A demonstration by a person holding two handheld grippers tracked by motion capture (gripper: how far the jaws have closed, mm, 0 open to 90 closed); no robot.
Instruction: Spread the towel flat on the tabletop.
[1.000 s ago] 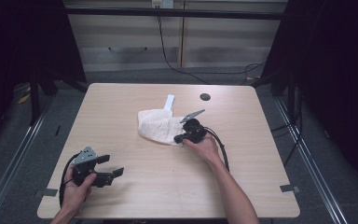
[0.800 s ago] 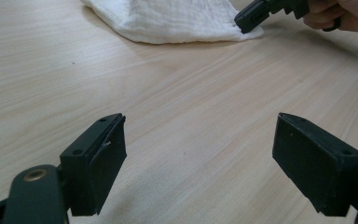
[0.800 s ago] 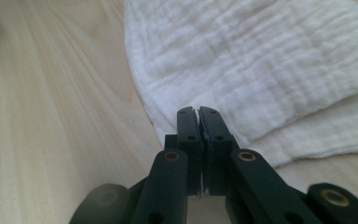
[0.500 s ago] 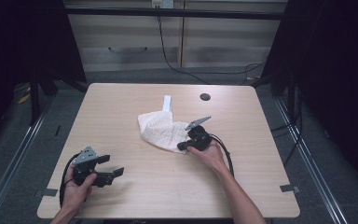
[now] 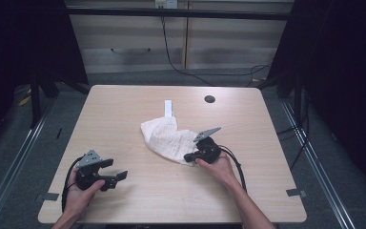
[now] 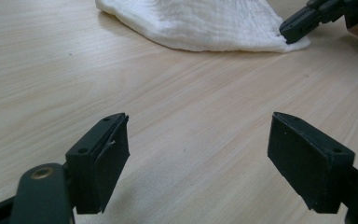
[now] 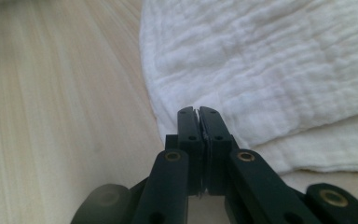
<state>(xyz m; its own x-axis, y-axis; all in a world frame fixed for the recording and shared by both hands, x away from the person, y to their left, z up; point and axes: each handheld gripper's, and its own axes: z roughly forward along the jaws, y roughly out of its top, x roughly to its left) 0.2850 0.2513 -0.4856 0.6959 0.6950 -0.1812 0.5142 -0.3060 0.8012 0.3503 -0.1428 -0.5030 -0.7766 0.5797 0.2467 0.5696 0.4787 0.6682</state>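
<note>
High view. Crumpled white woven cloth [image 5: 167, 139] lies near the middle of the pale wooden table [image 5: 124, 102], just toward 1 o'clock of centre. A small white paper strip [image 5: 168, 108] sits at the cloth's 12 o'clock, touching or nearly so; a dark round hole [image 5: 209, 99] lies toward 1 o'clock of it. Right gripper [image 5: 189, 156] is at the cloth's 5 o'clock corner, the right hand [image 5: 215, 167] low behind it, forearm coming in from 5 o'clock. Left gripper [image 5: 116, 170] rests at the 7 o'clock part of the table, well apart from the cloth, held in the left hand [image 5: 78, 193].

Left gripper view. Jaws stand wide, nothing between them, bare table beneath. Cloth at 12 o'clock, far off; the right gripper's tip touches its corner at 2 o'clock.

Right gripper view. Jaws pressed together at the cloth's edge; whether a fold is pinched between them I cannot tell.

Judgement: the cloth looks light, soft, limp; it should drape and drag. Best taken at a corner or hem.
</note>
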